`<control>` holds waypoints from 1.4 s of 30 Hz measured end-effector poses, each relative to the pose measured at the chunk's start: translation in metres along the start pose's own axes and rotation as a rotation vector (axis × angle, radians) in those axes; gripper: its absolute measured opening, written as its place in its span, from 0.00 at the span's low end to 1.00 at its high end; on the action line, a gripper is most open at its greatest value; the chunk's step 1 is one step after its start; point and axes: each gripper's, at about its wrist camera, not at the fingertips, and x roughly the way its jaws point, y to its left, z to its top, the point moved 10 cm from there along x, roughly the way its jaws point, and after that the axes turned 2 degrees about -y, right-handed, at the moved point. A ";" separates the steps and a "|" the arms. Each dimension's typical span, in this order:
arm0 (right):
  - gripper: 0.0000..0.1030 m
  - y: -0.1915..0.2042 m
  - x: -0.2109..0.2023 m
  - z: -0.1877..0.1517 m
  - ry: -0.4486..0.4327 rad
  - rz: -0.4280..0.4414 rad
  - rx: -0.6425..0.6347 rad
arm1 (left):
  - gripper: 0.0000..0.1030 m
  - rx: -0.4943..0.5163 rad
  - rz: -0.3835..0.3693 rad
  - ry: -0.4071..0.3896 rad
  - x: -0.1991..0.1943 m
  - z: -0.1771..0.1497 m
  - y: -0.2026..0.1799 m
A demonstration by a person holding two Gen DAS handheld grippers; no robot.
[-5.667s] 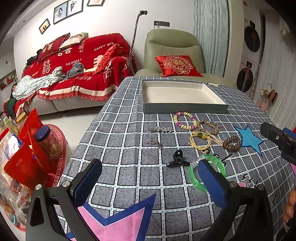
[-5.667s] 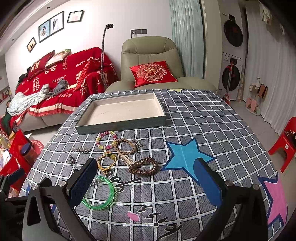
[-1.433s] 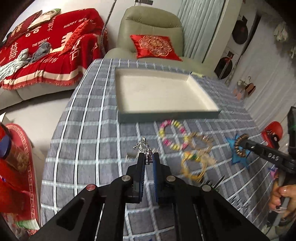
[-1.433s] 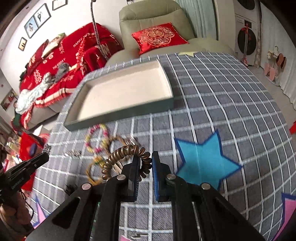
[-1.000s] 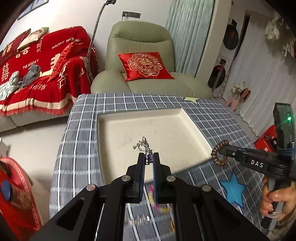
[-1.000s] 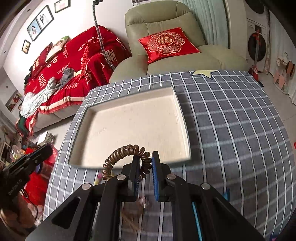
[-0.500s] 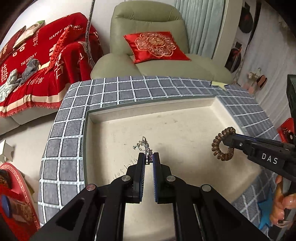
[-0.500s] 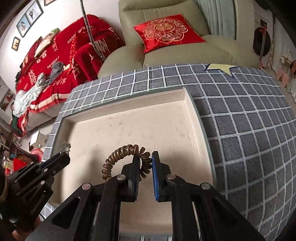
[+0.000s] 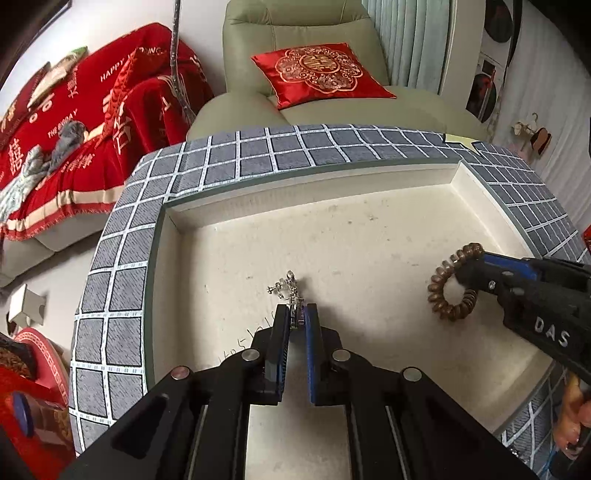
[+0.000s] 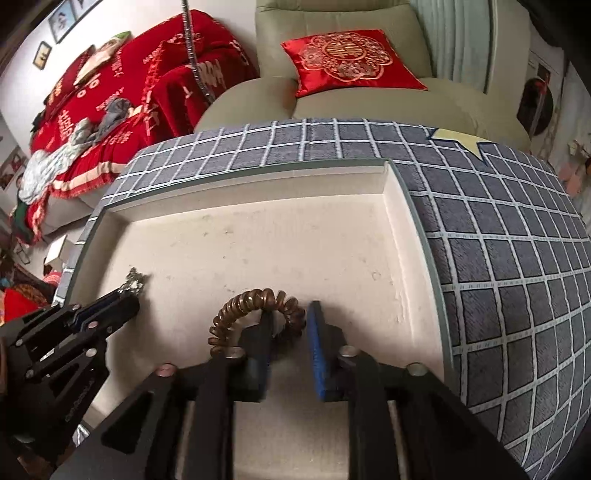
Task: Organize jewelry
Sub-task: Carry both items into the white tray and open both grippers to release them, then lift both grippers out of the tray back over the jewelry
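Both grippers hang low over a cream-lined tray [image 9: 157,258] [image 10: 424,236] with a grey-green rim. My left gripper [image 9: 295,312] is shut on a small silver earring [image 9: 290,290] that sticks up from its tips. From the right wrist view the left gripper [image 10: 127,295] and earring [image 10: 135,277] sit at the left. My right gripper [image 10: 290,314] has its jaws opening. A brown spiral hair tie [image 10: 255,299] sits between them against the left finger, and the right pad stands off it. The left wrist view shows the hair tie [image 9: 448,290] at the right gripper's [image 9: 467,267] tip, just above the tray floor.
A grey checked tablecloth [image 9: 122,273] surrounds the tray. Behind the table stand a green armchair [image 9: 295,33] with a red cushion [image 9: 317,74] and a sofa under a red throw [image 9: 92,110]. A person's hand [image 9: 574,424] holds the right gripper's handle.
Both grippers have come forward and sunk closer to the tray floor. The right gripper's jaws, shut on the hair tie before, have parted. The left gripper stays shut on the earring.
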 end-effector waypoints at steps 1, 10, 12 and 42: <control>0.52 0.000 -0.001 0.000 -0.001 0.000 -0.002 | 0.23 0.005 0.007 -0.003 0.000 0.000 -0.001; 0.66 -0.012 -0.029 0.017 -0.119 0.118 0.121 | 0.23 0.013 0.036 0.001 0.001 0.002 -0.002; 0.66 -0.016 -0.038 0.021 -0.141 0.132 0.157 | 0.23 0.016 0.046 0.005 0.000 0.003 -0.001; 1.00 0.019 -0.189 -0.081 -0.256 0.039 0.256 | 1.00 -0.043 -0.016 -0.224 -0.138 -0.034 0.030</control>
